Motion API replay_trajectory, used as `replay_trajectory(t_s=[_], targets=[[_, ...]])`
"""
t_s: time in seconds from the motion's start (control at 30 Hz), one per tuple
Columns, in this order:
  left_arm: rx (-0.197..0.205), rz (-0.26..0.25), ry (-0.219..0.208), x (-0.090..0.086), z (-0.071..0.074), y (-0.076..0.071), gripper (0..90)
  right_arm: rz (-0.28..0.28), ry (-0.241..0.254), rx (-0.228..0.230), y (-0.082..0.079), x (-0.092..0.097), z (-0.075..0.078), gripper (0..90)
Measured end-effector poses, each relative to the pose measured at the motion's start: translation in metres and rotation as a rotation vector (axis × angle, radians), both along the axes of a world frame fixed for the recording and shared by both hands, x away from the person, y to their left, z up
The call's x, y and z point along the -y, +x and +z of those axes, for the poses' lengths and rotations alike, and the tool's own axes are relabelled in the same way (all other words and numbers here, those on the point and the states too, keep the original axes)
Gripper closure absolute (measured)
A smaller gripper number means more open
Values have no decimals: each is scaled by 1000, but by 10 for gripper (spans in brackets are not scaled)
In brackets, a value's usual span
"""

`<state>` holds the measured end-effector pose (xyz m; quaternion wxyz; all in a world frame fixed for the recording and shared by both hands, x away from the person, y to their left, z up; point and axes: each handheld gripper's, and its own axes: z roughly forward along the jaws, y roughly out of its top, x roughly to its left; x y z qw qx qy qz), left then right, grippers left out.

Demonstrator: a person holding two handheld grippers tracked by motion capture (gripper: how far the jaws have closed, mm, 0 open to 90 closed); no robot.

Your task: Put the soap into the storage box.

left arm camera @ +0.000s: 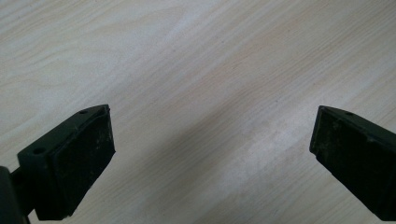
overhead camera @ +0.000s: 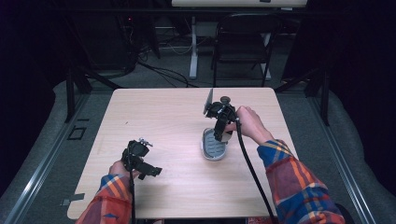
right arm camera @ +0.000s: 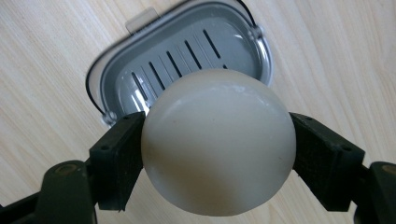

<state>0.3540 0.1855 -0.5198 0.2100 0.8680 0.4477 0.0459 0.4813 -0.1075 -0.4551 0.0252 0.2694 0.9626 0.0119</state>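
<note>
A round off-white soap bar (right arm camera: 217, 149) is clamped between the two black jaws of my right gripper (right arm camera: 217, 125), which is shut on it. It hangs just above a grey soap dish (right arm camera: 187, 51) with a slotted floor and a clear rim. In the high view the right gripper (overhead camera: 220, 133) points down over the soap dish (overhead camera: 211, 148) at the table's middle right. My left gripper (overhead camera: 150, 171) rests low near the front left, held in a hand. Its jaws stand wide apart over bare wood, so the left gripper (left arm camera: 212, 135) is open with nothing between them.
The light wooden table (overhead camera: 177, 112) has free room all around the dish. A black cable (overhead camera: 252, 172) trails from the right gripper toward the front edge. A folding chair (overhead camera: 243, 42) and a desk leg stand beyond the far edge.
</note>
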Motion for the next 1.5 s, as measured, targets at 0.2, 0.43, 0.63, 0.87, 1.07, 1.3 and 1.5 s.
replay_trajectory(t_s=[0.2,0.43,0.63,0.87,1.07,1.3,1.5], targets=[[-3,-1,2,0,0,0,0,8,11,-7,2,-7,-6,227],[-3,-2,2,0,0,0,0,16,23,-23,3,-13,-16,227],[-2,-1,2,0,0,0,0,21,24,-37,3,-16,-28,227],[-2,-2,4,0,0,0,0,27,29,-53,3,-16,-41,227],[-2,-2,4,0,0,0,0,25,42,-55,3,-14,-48,225],[-2,-5,6,1,0,0,0,24,61,-35,1,-10,-49,221],[-4,-5,7,1,0,0,0,8,93,-43,2,-5,-46,218]])
